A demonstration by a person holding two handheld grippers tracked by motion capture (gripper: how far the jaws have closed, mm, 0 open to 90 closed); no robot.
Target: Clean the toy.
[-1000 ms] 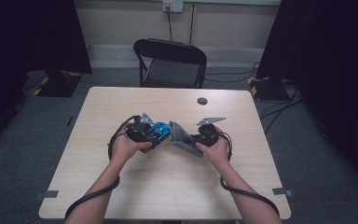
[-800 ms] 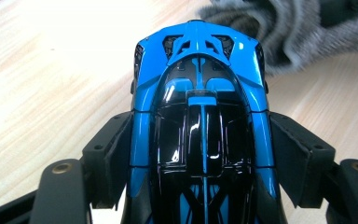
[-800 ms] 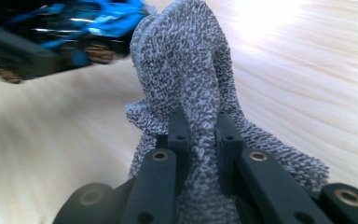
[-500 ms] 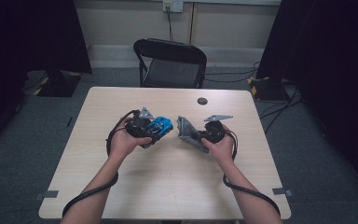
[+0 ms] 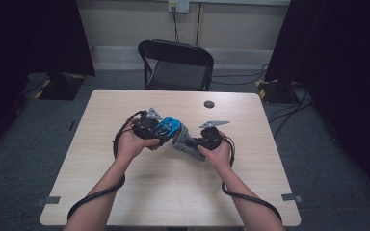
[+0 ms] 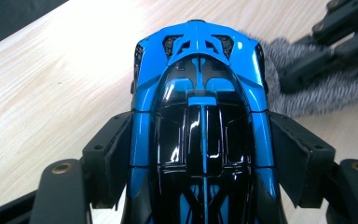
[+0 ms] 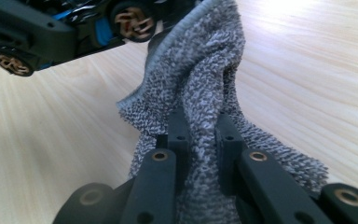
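While the left gripper (image 6: pixel 200 154) clamps a blue toy car (image 6: pixel 200 93) between its jaws, the right gripper (image 7: pixel 200 135) pinches a grey cloth (image 7: pixel 200 70) against the car's far end.

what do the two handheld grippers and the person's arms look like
Both the left gripper and the right gripper are black, each with two flat matte jaws joined by brass-coloured pivot pins. A grey three-cornered plate tops each, and a thick black cable trails back along each forearm. The forearms are bare, no sleeves in view.

Rectangular light wood-grain table (image 5: pixel 125 192), rounded corners. One small round black disc (image 5: pixel 209 104) lies on it, well beyond the fingertips, nearer the right gripper's.
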